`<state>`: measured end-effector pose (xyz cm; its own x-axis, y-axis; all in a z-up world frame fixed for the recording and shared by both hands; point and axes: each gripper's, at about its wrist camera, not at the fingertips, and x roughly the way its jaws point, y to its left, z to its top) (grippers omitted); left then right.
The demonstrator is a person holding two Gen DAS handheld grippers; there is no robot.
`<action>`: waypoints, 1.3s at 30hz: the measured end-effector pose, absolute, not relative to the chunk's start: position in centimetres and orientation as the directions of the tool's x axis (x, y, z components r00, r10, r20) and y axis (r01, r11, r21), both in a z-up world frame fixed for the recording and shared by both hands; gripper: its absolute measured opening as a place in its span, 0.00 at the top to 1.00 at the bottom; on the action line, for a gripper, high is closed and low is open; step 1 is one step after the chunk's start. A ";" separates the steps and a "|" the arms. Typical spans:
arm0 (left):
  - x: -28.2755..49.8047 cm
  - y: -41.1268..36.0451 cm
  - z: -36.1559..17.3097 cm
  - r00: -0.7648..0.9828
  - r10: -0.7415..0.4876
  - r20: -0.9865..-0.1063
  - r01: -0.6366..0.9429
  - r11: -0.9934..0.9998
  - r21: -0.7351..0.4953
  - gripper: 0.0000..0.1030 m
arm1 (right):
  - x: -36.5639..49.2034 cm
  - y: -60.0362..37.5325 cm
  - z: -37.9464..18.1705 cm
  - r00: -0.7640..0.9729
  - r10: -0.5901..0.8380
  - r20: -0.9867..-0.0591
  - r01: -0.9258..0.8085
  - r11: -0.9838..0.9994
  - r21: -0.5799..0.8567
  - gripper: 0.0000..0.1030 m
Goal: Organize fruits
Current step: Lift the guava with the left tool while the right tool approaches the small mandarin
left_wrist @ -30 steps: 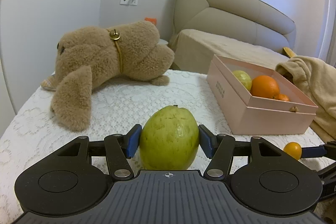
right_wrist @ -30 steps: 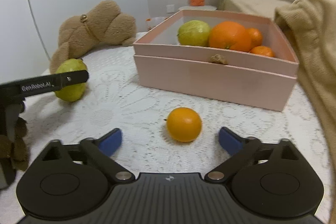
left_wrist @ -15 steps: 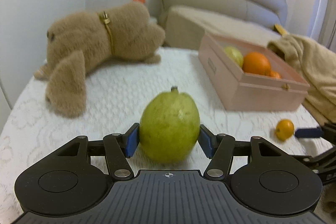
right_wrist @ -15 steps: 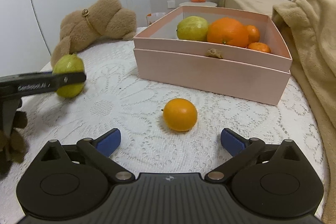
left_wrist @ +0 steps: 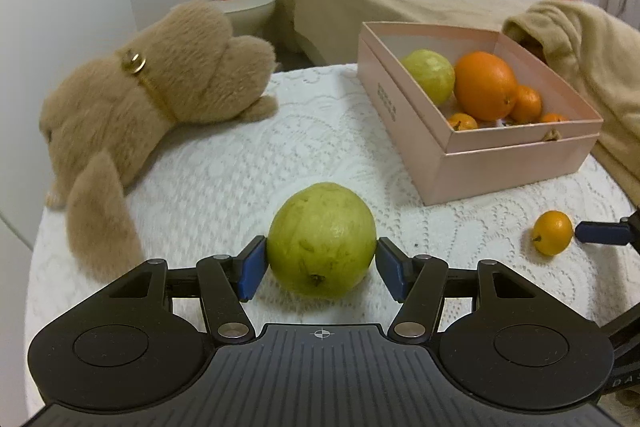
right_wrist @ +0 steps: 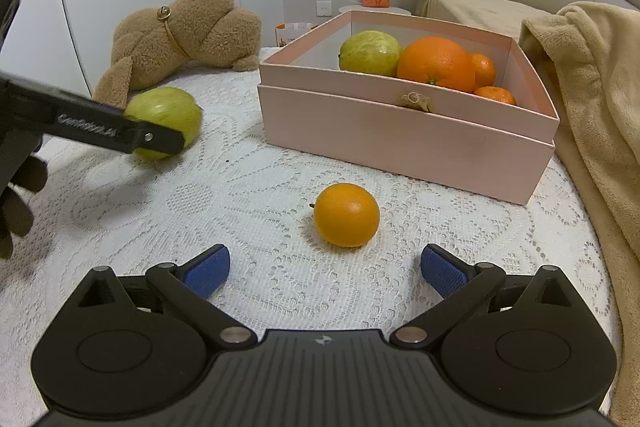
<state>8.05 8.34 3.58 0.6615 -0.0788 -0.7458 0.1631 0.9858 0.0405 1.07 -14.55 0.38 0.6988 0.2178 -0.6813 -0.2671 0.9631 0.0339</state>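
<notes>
My left gripper (left_wrist: 320,271) is shut on a green guava (left_wrist: 322,239) and holds it above the lace tablecloth; it also shows in the right wrist view (right_wrist: 164,121). My right gripper (right_wrist: 325,269) is open and empty, just short of a small orange (right_wrist: 346,214) lying on the cloth, which also shows in the left wrist view (left_wrist: 552,231). A pink box (right_wrist: 400,139) holds another guava (right_wrist: 370,53), a large orange (right_wrist: 436,63) and several small oranges.
A brown plush dog (left_wrist: 136,99) lies on the left of the round table. A beige blanket (right_wrist: 592,99) hangs at the right, beside the box. The lace tablecloth (left_wrist: 240,163) covers the table. A bed stands behind.
My left gripper has lifted the guava off the cloth and tilted down. My right gripper has stayed open and drawn back slightly from the small orange.
</notes>
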 end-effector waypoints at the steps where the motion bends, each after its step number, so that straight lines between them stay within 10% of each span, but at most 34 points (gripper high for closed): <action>1: 8.2 8.1 3.7 0.657 -0.075 -0.750 0.171 0.984 0.051 0.37 | 1.1 -14.6 0.4 0.699 0.219 -0.681 -0.267 0.963 0.035 0.01; 39: 14.1 5.4 3.8 0.362 0.019 -0.932 0.414 0.893 0.179 0.29 | 1.0 -14.6 0.5 0.700 0.227 -0.677 -0.266 0.963 0.047 0.00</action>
